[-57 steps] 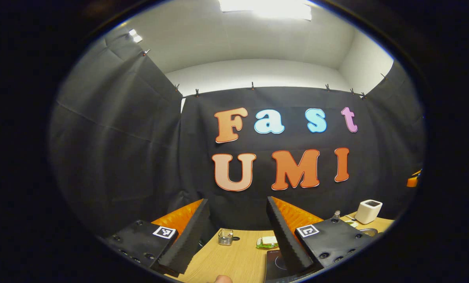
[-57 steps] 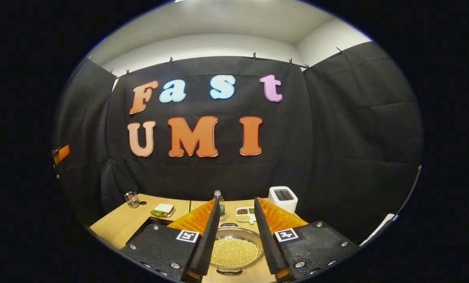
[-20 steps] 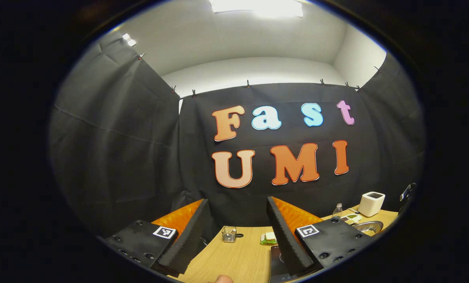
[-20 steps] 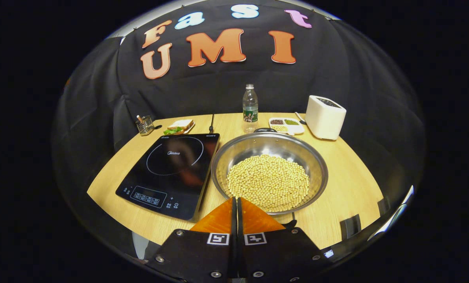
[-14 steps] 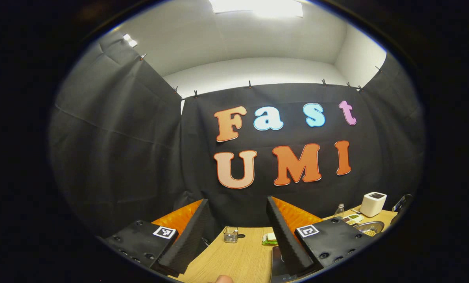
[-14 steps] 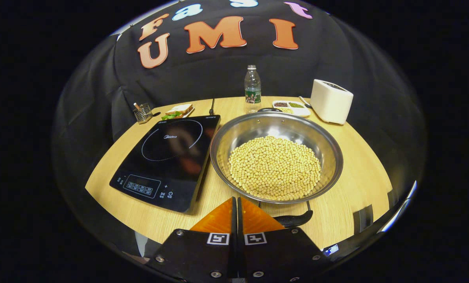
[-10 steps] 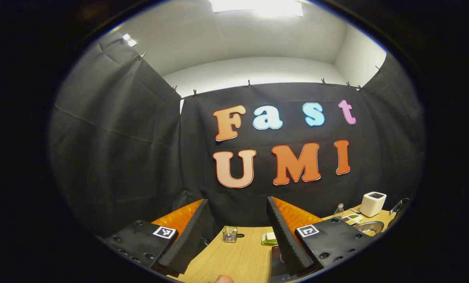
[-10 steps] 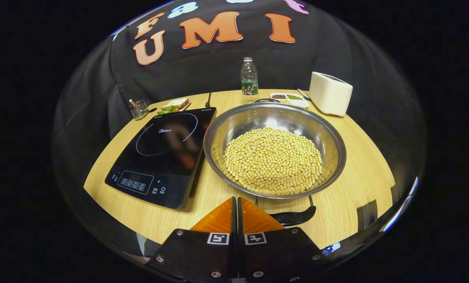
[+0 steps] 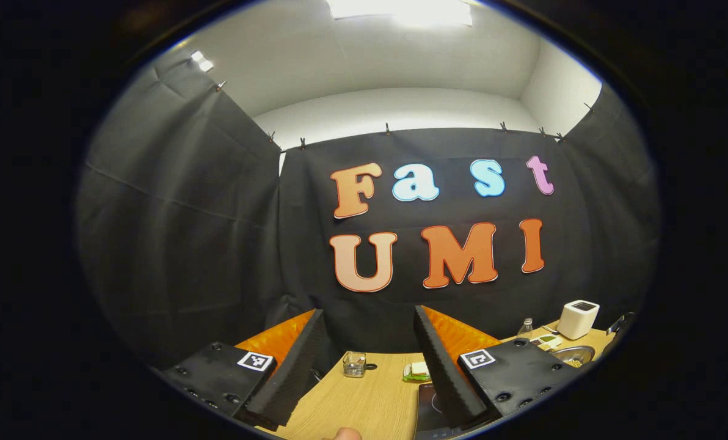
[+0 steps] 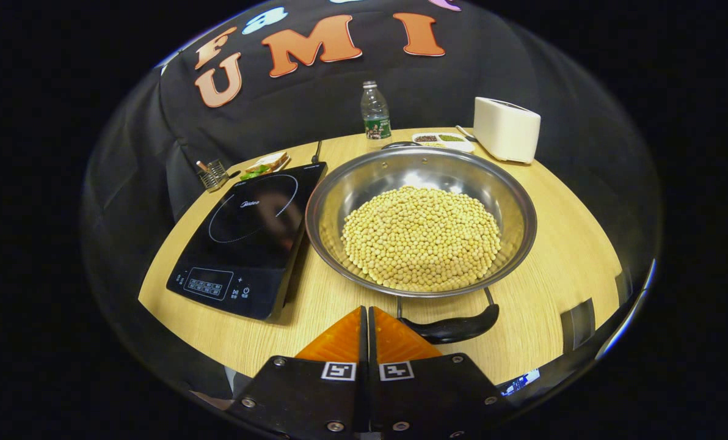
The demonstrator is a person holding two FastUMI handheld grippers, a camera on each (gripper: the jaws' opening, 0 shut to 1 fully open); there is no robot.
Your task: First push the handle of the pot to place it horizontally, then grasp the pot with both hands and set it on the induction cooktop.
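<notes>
Steel, round and shallow, the pot (image 10: 420, 220) sits on the pale wood-grain table (image 10: 559, 244) just beside the flat, glossy black induction cooktop (image 10: 251, 229), heaped with small yellow beans (image 10: 422, 238). Its near handle (image 10: 455, 327), a curved dark loop on two thin wires, lies flat toward the right gripper (image 10: 367, 313), whose fingers are pressed together, holding nothing, just beside that handle. Behind the pot stand a clear plastic bottle (image 10: 374, 116), a boxy white toaster (image 10: 506, 129) and a sectioned dish (image 10: 440, 140). In the left gripper view the left gripper (image 9: 367, 360) hangs with its ridged fingers (image 9: 440, 366) spread wide and empty, above the table's left end near a wire holder (image 9: 353, 364)
</notes>
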